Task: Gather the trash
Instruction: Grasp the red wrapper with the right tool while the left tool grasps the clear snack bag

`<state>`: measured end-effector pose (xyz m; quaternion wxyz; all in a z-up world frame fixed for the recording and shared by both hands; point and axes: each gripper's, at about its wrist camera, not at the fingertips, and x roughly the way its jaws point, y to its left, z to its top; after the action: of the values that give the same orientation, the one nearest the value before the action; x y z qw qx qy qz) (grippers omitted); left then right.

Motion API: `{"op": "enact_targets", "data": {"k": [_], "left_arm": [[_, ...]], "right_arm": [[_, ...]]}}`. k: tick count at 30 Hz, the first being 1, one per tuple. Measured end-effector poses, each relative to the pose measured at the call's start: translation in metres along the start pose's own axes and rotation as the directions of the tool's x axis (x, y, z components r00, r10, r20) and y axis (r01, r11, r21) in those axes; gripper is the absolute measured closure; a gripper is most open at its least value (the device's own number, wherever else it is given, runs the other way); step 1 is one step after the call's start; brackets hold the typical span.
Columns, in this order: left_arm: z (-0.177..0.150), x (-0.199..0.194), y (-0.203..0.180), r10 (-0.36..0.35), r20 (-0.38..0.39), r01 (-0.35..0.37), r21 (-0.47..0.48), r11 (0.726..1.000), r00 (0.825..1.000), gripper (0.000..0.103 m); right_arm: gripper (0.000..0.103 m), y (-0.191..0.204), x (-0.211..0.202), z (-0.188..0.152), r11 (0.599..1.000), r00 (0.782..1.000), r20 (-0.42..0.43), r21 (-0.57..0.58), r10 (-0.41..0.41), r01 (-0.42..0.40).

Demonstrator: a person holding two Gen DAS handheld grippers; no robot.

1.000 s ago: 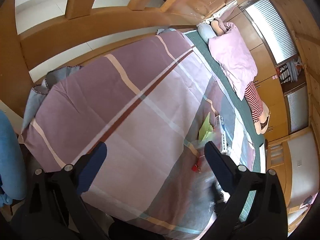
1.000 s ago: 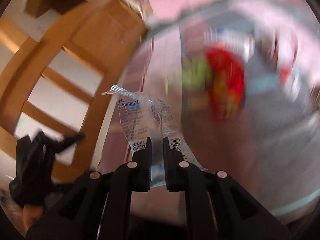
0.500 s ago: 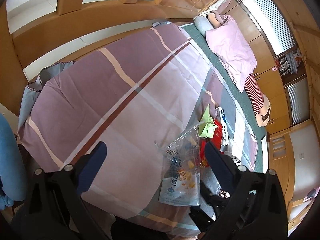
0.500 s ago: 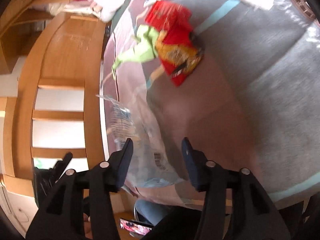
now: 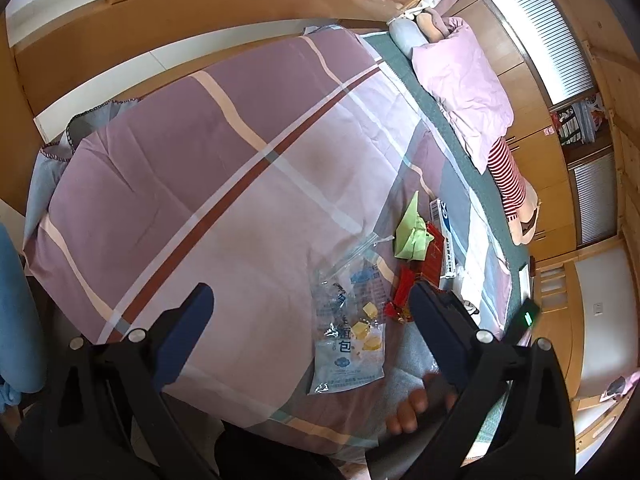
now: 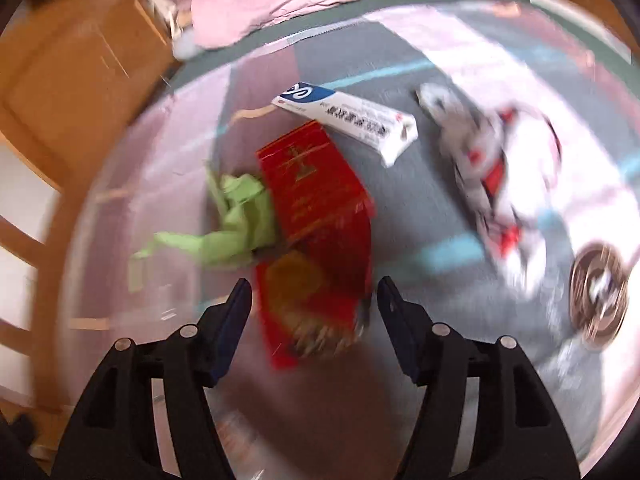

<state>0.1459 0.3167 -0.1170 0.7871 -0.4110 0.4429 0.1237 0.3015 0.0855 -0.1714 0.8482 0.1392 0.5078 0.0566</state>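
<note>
A clear plastic bag with blue print lies flat on the striped bedspread, between the fingers of my open, empty left gripper. Beyond it lie crumpled green paper, a red wrapper and a white and blue box. My right gripper is open and empty, just above the red packet. Green paper lies to its left, the white box behind it, a crumpled white and red wrapper to the right. This view is blurred.
A round metal lid lies at the far right. A pink pillow and a striped soft toy lie along the far side of the bed. A wooden bed frame runs behind. A hand shows low by my left gripper.
My right gripper opened and let go of the clear bag, which now lies on the bedspread. It then swung right to above the red packet. My left gripper stayed nearly still.
</note>
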Motion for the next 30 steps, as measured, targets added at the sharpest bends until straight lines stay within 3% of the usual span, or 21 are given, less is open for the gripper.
{"op": "enact_targets", "data": {"k": [1, 4, 7, 10, 13, 15, 17, 23, 30], "left_arm": [[-0.001, 0.000, 0.001, 0.001, -0.002, -0.001, -0.002, 1.000, 1.000, 0.006], [-0.001, 0.004, 0.001, -0.002, -0.015, 0.002, -0.013, 1.000, 1.000, 0.006], [-0.004, 0.009, -0.002, -0.014, -0.035, 0.013, -0.016, 1.000, 0.999, 0.006], [-0.010, 0.017, -0.009, -0.008, -0.062, 0.009, 0.009, 1.000, 0.998, 0.006], [-0.018, 0.032, -0.014, 0.019, -0.101, -0.015, 0.041, 0.999, 0.995, 0.006], [-0.029, 0.046, -0.021, 0.040, -0.142, -0.030, 0.072, 0.997, 0.989, 0.006], [-0.038, 0.057, -0.027, 0.059, -0.173, -0.041, 0.110, 0.993, 0.983, 0.006], [-0.066, 0.095, -0.045, 0.150, -0.247, -0.087, 0.246, 0.965, 0.957, 0.006], [-0.084, 0.108, -0.065, 0.245, -0.153, -0.169, 0.392, 0.904, 0.957, 0.006]], "right_arm": [[0.056, 0.001, 0.005, 0.001, 1.000, 1.000, 0.003, -0.008, -0.012, 0.013], [0.064, -0.012, -0.004, -0.009, 1.000, 1.000, -0.003, 0.020, 0.002, -0.002], [0.065, -0.029, -0.026, -0.021, 0.999, 1.000, -0.007, 0.044, -0.019, 0.020], [0.065, -0.062, -0.058, -0.033, 0.980, 1.000, 0.007, 0.199, 0.016, -0.018], [0.065, -0.086, -0.092, -0.059, 0.958, 0.997, 0.072, 0.286, 0.000, -0.021], [0.064, -0.109, -0.111, -0.078, 0.911, 0.990, 0.133, 0.401, 0.043, -0.093], [0.064, -0.119, -0.123, -0.084, 0.886, 0.982, 0.189, 0.452, 0.019, -0.104], [0.064, -0.107, -0.140, -0.080, 0.914, 0.962, 0.273, 0.389, 0.007, -0.117], [0.064, -0.109, -0.140, -0.082, 0.915, 0.962, 0.271, 0.385, 0.014, -0.122]]}}
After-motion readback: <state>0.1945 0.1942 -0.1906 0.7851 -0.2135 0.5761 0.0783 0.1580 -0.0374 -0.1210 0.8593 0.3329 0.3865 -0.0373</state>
